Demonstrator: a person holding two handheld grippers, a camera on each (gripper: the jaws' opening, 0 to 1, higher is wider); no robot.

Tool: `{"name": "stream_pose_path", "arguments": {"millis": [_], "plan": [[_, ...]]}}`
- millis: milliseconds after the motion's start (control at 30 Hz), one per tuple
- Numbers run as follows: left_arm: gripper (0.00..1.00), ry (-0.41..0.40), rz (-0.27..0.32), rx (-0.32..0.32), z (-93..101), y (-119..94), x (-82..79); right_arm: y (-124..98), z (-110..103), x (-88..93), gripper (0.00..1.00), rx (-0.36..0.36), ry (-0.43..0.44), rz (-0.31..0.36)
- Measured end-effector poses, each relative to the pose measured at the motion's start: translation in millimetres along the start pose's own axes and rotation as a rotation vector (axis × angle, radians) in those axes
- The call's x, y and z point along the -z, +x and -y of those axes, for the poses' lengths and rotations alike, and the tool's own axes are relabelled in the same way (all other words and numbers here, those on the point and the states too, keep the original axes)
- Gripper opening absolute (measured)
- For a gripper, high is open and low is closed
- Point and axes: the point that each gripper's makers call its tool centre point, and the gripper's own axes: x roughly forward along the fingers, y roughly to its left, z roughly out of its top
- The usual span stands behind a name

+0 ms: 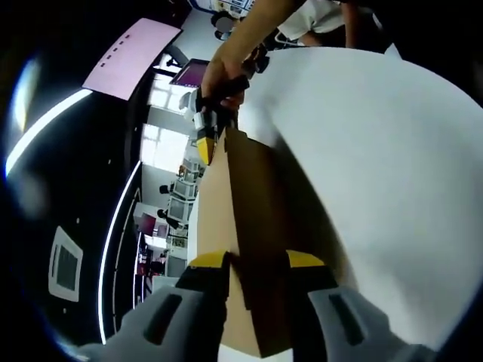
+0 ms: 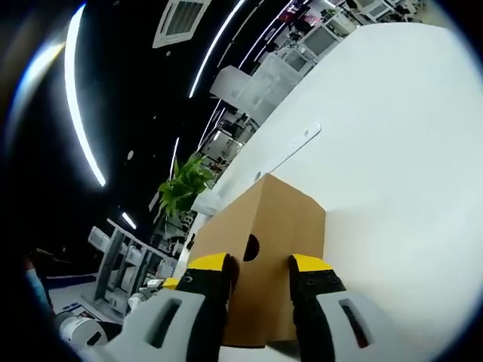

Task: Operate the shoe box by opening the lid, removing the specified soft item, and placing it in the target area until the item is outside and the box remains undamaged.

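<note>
item: shoe box [image 2: 268, 256], plain brown cardboard, lid on, resting on the white surface [image 2: 392, 151]; light, stiff but easily creased, with a round finger hole in its end wall. left claw [image 1: 256, 260] straddles one end, jaws spread; right claw [image 2: 260, 264] brackets the opposite end (contact unclear). lift by the lid edge, gently.

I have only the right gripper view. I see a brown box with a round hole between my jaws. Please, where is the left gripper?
Observer: The left gripper straddles a long edge of the box, one jaw on each side.
Operator: Is my right gripper visible from there?
Observer: Yes, the right gripper is at the far end of the box, held by a hand.
Operator: What lies beside the box on that side?
Observer: Only the white table.
</note>
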Motion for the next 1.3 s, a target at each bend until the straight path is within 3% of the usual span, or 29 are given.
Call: {"name": "stream_pose_path", "arguments": {"millis": [100,233,367,500,567,667,833,1067,1300], "plan": [[0.28,-0.008,-0.002,0.0,0.0,0,0.0,-3,-2,2.0,0.34,0.03,-0.096,-0.016],[0.28,-0.012,-0.001,-0.001,0.3,0,0.2,-14,-13,-19.3,0.34,0.048,-0.156,0.072],[0.28,-0.014,-0.002,-0.003,0.5,0,0.3,-22,-24,-23.5,0.34,0.083,-0.278,0.106],[0.28,-0.015,-0.003,-0.002,0.7,0,0.5,-25,-48,-26.8,0.36,0.033,-0.386,0.148],[0.28,-0.017,-0.005,-0.004,0.8,0,0.5,-28,-53,-28.5,0.36,0.043,-0.428,0.158],[0.27,-0.025,-0.006,-0.007,0.5,0,0.4,-33,-63,-31.4,0.36,0.079,-0.552,0.178],[0.27,-0.036,-0.009,-0.009,0.3,0,0.1,-42,-82,-30.5,0.36,0.136,-0.85,0.185],[0.26,-0.06,-0.001,-0.011,-0.5,0,-0.4,-58,-119,-28.9,0.42,0.102,-0.966,0.27],[0.26,-0.09,0.011,-0.02,-1.2,0,-0.8,-69,-128,-21.0,0.45,0.235,-1.198,0.267]]}}
